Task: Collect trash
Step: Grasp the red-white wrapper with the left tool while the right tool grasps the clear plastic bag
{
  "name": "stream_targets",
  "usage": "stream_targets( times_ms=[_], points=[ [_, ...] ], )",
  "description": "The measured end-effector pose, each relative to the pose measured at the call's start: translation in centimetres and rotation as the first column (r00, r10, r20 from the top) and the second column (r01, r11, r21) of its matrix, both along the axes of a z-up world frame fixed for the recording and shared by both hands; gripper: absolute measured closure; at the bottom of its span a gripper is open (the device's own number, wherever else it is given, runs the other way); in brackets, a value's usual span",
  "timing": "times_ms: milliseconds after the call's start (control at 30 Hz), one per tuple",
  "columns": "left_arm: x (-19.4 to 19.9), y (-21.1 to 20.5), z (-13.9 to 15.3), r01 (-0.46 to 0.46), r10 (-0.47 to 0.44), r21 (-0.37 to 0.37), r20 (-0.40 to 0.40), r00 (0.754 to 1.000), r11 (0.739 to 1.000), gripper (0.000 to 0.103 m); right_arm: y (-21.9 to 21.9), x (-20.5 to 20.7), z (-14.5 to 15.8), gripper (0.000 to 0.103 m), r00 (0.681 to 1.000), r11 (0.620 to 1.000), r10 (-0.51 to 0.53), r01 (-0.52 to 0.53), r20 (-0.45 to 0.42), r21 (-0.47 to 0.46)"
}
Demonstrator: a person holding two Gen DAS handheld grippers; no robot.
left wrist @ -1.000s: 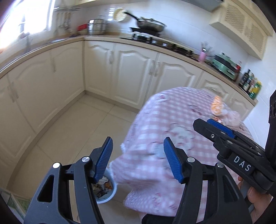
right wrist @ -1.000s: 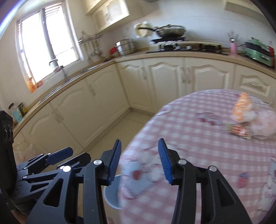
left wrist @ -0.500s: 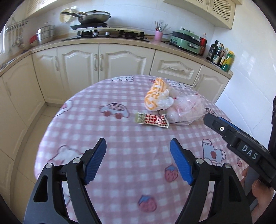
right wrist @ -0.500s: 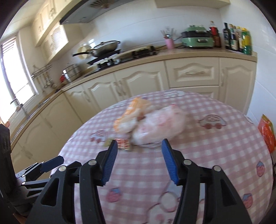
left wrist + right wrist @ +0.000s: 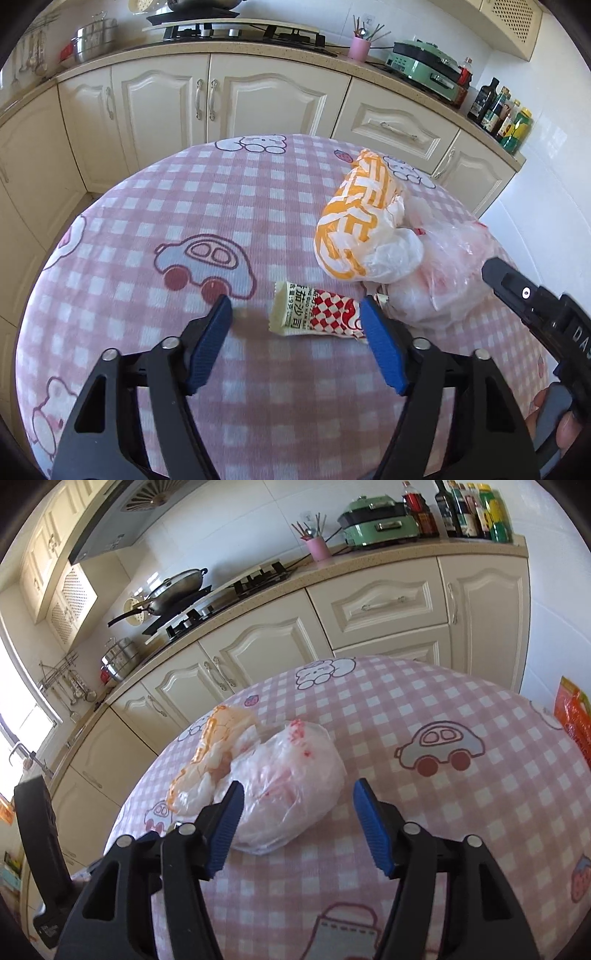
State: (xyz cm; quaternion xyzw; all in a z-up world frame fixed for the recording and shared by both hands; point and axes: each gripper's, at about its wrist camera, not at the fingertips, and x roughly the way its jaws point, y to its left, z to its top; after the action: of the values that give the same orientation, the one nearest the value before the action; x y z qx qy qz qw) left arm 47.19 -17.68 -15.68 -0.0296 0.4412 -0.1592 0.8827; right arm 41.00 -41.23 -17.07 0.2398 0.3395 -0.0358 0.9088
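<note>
Three pieces of trash lie on the round table with a pink checked cloth [image 5: 147, 206]. A red-and-white checked snack wrapper [image 5: 314, 314] lies between the fingertips of my open left gripper [image 5: 295, 317], just above the cloth. An orange-and-white plastic bag [image 5: 358, 229] lies behind it and also shows in the right wrist view [image 5: 214, 753]. A crumpled clear pinkish bag [image 5: 288, 782] lies between the fingertips of my open right gripper [image 5: 297, 801]; it also shows in the left wrist view [image 5: 443, 273]. The right gripper's body shows at the left wrist view's right edge.
Cream kitchen cabinets [image 5: 236, 96] and a counter with a stove [image 5: 236, 29], a pink utensil cup [image 5: 359, 48], a green appliance [image 5: 424, 66] and bottles [image 5: 506, 114] run behind the table. An orange packet [image 5: 574, 716] sits past the table's right edge.
Both grippers swung from the floor side and trash bin up over the table and closed in on the trash. The wrapper and the clear bag now sit between their open fingers.
</note>
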Motion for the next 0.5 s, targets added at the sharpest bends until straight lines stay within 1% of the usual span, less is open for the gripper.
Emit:
stream_targets(
  times_ms=[67,100,167,200,233,267,300,367,500],
  points=[
    [0.1,-0.3,-0.1,0.009,-0.009,0.020,0.011,1.000,1.000,0.052,-0.3,0.9,-0.4,0.042,1.000,0.999,0.001,-0.001,-0.010,0.033],
    [0.2,-0.4,-0.1,0.015,-0.015,0.020,0.016,1.000,1.000,0.057,-0.4,1.4,-0.6,0.042,1.000,0.999,0.002,-0.001,-0.014,0.050],
    [0.3,-0.5,-0.1,0.032,-0.032,0.012,0.016,0.999,0.999,0.082,-0.5,2.0,-1.0,0.042,1.000,0.997,0.004,-0.003,-0.019,0.077],
    [0.2,-0.5,-0.1,0.038,-0.039,0.016,0.019,0.999,0.999,0.084,-0.5,2.2,-1.2,0.042,1.000,0.996,0.011,-0.009,-0.021,0.091],
    [0.3,-0.5,-0.1,0.040,-0.040,0.022,0.022,0.999,0.999,0.092,-0.5,2.4,-1.5,0.043,1.000,0.995,0.014,-0.012,-0.027,0.100],
    [0.2,-0.4,-0.1,0.041,-0.042,0.022,0.022,0.999,0.999,0.099,-0.6,2.5,-1.6,0.049,1.000,0.995,0.017,-0.014,-0.024,0.100],
    [0.3,-0.3,-0.1,0.040,-0.040,0.017,0.020,0.999,0.999,0.099,-0.6,2.4,-1.5,0.054,1.000,0.995,0.020,-0.018,-0.020,0.097],
    [0.2,-0.1,0.1,0.041,-0.041,0.003,0.019,0.999,0.999,0.101,-0.4,2.0,-0.9,0.061,1.000,0.997,0.024,-0.023,-0.003,0.075],
    [-1.0,1.1,0.9,0.042,-0.041,-0.019,0.034,0.999,0.999,0.102,0.3,1.0,0.3,0.067,0.999,1.000,0.022,-0.022,0.026,0.006]
  ],
)
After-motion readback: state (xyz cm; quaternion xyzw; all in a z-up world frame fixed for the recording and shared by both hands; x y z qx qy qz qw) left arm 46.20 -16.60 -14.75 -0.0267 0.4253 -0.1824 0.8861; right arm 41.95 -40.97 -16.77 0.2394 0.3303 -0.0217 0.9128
